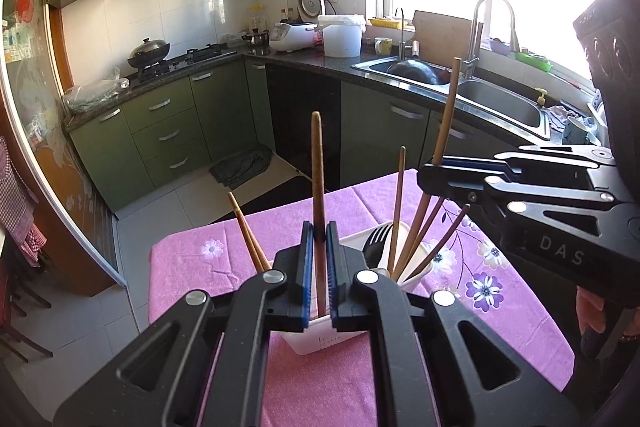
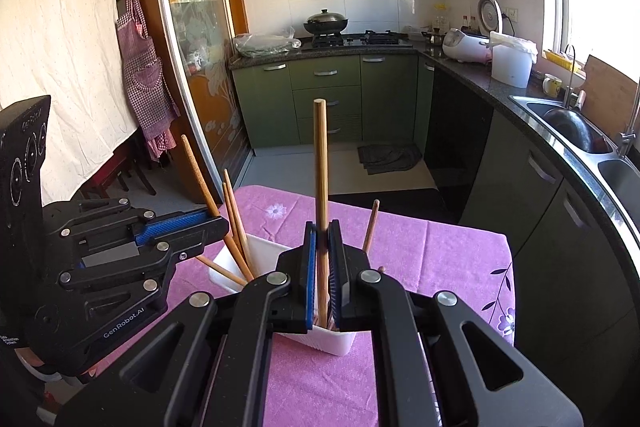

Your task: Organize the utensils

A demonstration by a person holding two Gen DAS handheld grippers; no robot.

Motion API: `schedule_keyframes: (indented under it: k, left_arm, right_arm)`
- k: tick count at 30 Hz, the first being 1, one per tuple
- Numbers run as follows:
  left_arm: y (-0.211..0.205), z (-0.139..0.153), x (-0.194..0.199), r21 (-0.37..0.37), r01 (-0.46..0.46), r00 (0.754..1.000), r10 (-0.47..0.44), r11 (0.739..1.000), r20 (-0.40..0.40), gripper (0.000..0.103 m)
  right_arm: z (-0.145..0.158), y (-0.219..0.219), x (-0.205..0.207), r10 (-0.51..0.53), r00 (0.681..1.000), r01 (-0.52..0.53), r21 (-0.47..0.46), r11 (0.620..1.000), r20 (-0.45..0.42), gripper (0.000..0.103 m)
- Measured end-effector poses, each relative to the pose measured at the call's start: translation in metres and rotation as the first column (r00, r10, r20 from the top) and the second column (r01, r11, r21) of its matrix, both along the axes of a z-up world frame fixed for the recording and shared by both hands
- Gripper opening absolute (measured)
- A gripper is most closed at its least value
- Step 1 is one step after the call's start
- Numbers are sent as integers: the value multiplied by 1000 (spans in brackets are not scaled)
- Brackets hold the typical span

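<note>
I'm gripping one wooden chopstick in the left gripper, another in the right gripper, both clenched, sticks upright over the white plastic holder on the purple floral cloth. Several more sticks are leaning inside. Only my left view is showing a black fork.
</note>
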State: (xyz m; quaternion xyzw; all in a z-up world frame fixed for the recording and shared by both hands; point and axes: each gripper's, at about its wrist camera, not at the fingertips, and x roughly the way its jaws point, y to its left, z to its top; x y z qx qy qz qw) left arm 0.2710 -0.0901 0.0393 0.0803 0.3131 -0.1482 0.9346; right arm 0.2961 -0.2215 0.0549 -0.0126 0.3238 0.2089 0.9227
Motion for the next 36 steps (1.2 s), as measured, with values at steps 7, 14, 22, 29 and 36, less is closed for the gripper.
schedule_keyframes:
  k: [7,14,22,29,36]
  left_arm:
    - [5,-3,-18,-15,-8,1000,9,1000,19,23]
    - [30,-2,-88,-27,-47,988,51,999,146,74]
    - [60,-31,-164,-65,-88,983,97,994,158,93]
    - [75,-48,-216,-93,-112,980,125,989,152,96]
    - [89,-40,-256,-168,-123,977,149,978,152,96]
  right_arm:
    - [2,-2,-26,8,999,-8,12,1000,35,12]
    - [-3,-32,-109,-52,991,47,46,998,124,40]
    - [-55,-58,-205,-152,975,139,91,986,164,98]
    - [-80,-54,-261,-158,965,147,71,987,207,98]
    - [-61,-50,-315,-174,939,158,78,984,298,98]
